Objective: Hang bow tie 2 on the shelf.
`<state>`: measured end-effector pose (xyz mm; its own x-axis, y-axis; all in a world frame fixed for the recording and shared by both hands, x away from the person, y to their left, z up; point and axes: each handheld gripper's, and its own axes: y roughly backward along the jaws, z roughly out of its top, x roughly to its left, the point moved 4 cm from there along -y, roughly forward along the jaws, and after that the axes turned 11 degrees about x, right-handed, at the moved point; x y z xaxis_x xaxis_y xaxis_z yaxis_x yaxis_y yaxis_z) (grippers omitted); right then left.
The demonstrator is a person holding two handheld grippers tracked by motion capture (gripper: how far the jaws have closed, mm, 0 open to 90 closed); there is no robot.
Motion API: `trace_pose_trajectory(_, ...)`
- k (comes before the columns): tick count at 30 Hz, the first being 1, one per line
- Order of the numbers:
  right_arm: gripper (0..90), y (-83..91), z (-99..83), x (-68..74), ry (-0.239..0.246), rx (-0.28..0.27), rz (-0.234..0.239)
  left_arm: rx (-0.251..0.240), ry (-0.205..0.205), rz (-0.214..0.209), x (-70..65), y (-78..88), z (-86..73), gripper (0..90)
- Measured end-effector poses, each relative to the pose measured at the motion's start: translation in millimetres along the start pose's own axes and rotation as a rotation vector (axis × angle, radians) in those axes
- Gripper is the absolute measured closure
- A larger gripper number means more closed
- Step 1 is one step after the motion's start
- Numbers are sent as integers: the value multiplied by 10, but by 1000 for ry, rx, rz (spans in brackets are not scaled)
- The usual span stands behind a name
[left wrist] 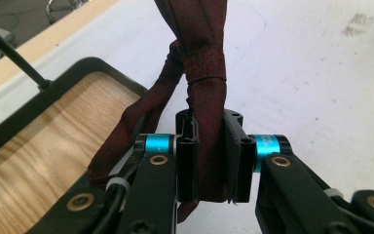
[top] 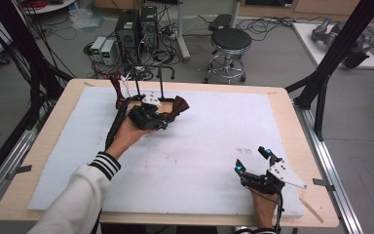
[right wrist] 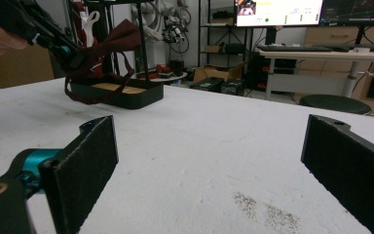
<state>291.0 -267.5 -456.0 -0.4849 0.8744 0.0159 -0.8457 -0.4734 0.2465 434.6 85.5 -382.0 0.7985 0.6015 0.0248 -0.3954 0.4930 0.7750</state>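
A dark red bow tie (left wrist: 202, 63) hangs pinched between the jaws of my left gripper (left wrist: 210, 161), which is shut on it near its knot band. In the high view the left gripper (top: 161, 122) holds the bow tie (top: 177, 106) just above the right end of a black tray with a wooden floor (top: 137, 103) at the back of the table. A strap of the tie (left wrist: 126, 141) loops down beside the tray (left wrist: 53, 141). My right gripper (top: 253, 160) rests near the front right of the white mat, its jaws wide open with nothing between them (right wrist: 209, 161).
Two thin black posts (top: 148, 83) rise from the tray. The white foam mat (top: 199, 146) covers most of the wooden table. A faint dark smudge (top: 244, 151) marks the mat by the right gripper. A stool (top: 230, 44) and computer cases (top: 136, 29) stand beyond the table.
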Motion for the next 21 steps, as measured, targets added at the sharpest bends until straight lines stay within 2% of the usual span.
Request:
trace_pose_trajectory(4, 56, 1, -1, 3, -1, 2, 1, -41, 11, 7, 46, 120, -15, 779)
trace_pose_trajectory(15, 56, -1, -1, 4, -1, 1, -1, -106, 36, 23, 167, 363, -60, 778)
trace_pose_trajectory(21, 56, -2, 0, 4, 2, 0, 0, -166, 67, 38, 268, 543, -96, 778)
